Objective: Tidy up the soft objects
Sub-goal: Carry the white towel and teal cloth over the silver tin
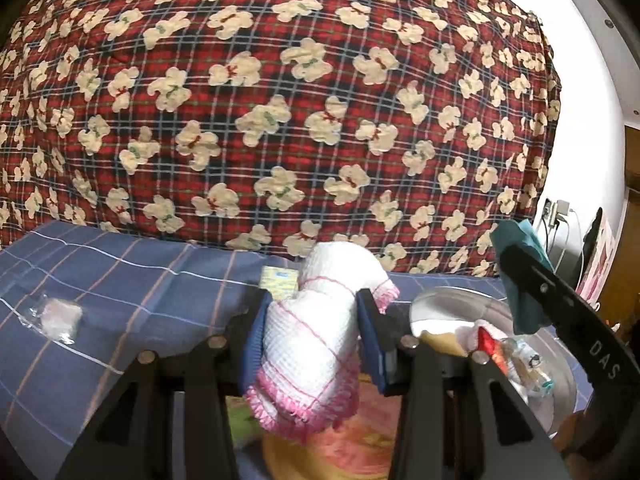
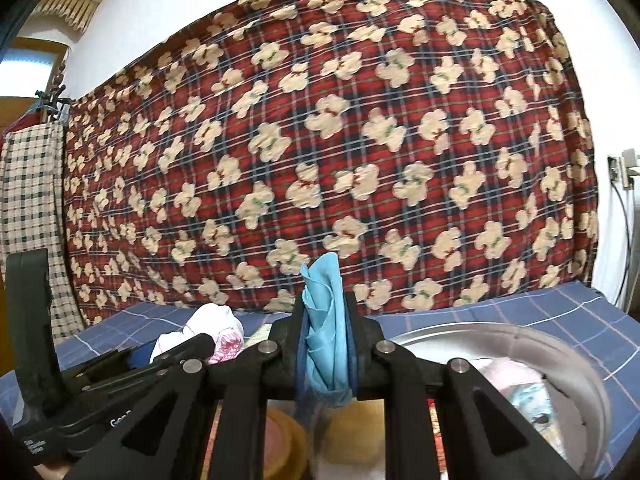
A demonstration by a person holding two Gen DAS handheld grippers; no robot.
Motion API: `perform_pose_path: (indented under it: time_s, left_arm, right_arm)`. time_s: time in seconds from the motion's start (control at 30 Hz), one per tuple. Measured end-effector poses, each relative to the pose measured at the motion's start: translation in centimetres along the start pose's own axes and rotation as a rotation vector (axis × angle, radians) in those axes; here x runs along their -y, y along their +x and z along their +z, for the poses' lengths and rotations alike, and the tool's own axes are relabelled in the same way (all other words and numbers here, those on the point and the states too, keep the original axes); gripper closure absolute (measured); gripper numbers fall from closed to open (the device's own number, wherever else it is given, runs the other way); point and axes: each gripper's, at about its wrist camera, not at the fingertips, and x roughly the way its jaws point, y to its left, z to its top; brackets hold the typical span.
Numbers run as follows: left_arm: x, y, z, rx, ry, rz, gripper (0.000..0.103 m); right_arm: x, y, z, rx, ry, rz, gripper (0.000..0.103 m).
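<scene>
While both cloths are held clear of the blue checked bedsheet (image 1: pixel 120 272), the step in hand is judged to be the carrying of each soft piece toward the metal basin (image 1: pixel 560 372), and it is best done with the grips kept firm and the loose ends lifted over the rim before any release.

Item 1. Left tongs (image 1: pixel 316 320): partly closed, pads pressed on both sides of a white waffle-weave cloth (image 1: pixel 308 344). The cloth is bunched into a thick roll, crossed by thin pink lines and edged with a pink crocheted frill; it bulges above and hangs below the pads. It is held above the bed, just beside the basin.

Item 2. Right tongs (image 2: pixel 325 344): closed almost fully on a teal cloth (image 2: pixel 322 320). The fabric is thin and smooth, pinched into vertical pleats, with a pointed tip standing above the pads and a tail drooping beneath. It is held near the basin's left edge.

Item 3. Basin: round, dull silver, smooth-walled, resting on the bed; pale pink and printed soft pieces already lie inside.

Item 4. Small yellow patterned packet (image 1: pixel 279 282): flat, square, lying on the sheet behind the white cloth.

Item 5. Clear plastic wrapper (image 1: pixel 56 318): crinkled, well apart to the left.

Item 6. Red plaid quilt with cream bear shapes (image 1: pixel 280 100): puckered, soft, filling the background.
</scene>
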Motion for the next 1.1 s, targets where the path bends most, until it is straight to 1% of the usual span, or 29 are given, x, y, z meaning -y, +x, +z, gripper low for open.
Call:
perform_pose_path:
  time_s: [0.23, 0.43, 0.63, 0.83, 1.1]
  left_arm:
    - [3.2, 0.4, -0.3, 0.004, 0.013, -0.032, 0.060]
    - [5.5, 0.8, -0.6, 0.001, 0.020, -0.054, 0.060]
    - [7.7, 1.2, -1.0, -0.010, 0.032, -0.084, 0.060]
    - [9.9, 1.4, -1.3, -0.015, 0.052, -0.113, 0.060]
    - [12.4, 2.2, -2.1, -0.045, 0.093, -0.131, 0.060]
  right_arm:
    - [2.1, -1.3, 0.0, 0.024, -0.028, -0.063, 0.085]
    - [4.4, -2.2, 0.0, 0.027, -0.025, -0.108, 0.085]
    - [6.8, -3.2, -0.2, 0.029, -0.050, -0.187, 0.085]
    - [9.7, -3.7, -0.2, 0.014, -0.008, -0.243, 0.085]
    - [11.6, -3.4, -0.3, -0.020, 0.027, -0.293, 0.085]
